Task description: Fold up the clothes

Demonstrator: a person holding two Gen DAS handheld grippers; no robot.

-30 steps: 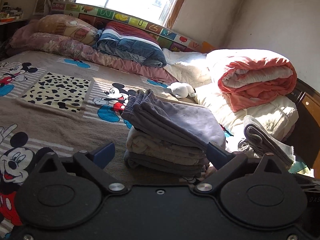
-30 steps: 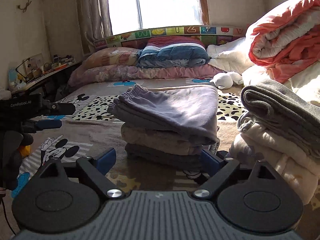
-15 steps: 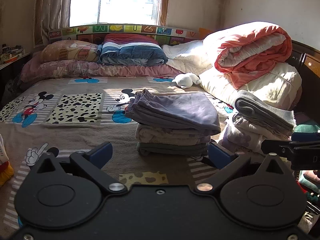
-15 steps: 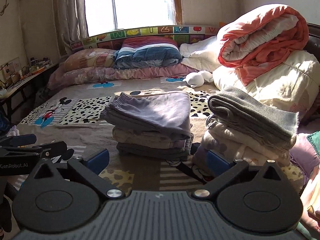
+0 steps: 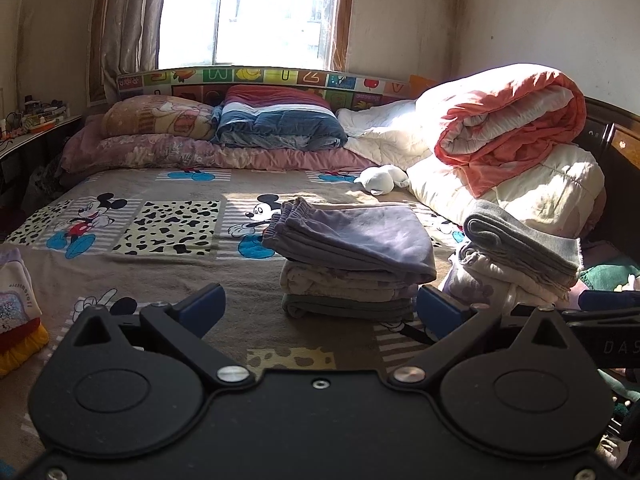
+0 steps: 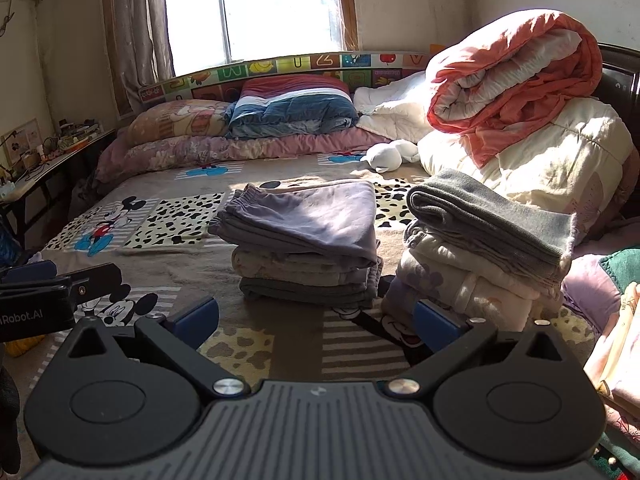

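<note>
Purple-grey fleece tops the folded stack (image 5: 352, 264) that sits on the cartoon-mouse bedspread (image 5: 160, 264) straight ahead of you, with a pale patterned garment and a dark green one under it, all squared up and lying flat. Your left gripper (image 5: 320, 312) hangs short of that pile with its blue-tipped fingers (image 5: 202, 308) spread wide and nothing between them. Your right gripper (image 6: 316, 322) is likewise fully released, its fingers (image 6: 198, 320) apart over bare bedspread, empty, the pile just beyond them. To the right of the first pile stands a second stack (image 6: 480, 256), a grey knit on top of cream and lilac pieces, close beside the first but not touching it as far as you can see. Behind it a cream quilt (image 6: 560, 160) carries a rolled coral-and-white duvet (image 6: 516, 80). A small white plush toy (image 5: 380, 178) lies near the quilt's foot. Pillows and a blue-and-red folded blanket (image 5: 280, 124) line the headboard under the bright window (image 5: 248, 12). At the far left edge of your left view a bit of white, red and yellow clothing (image 5: 16, 312) rests on the bed, well apart from both piles
</note>
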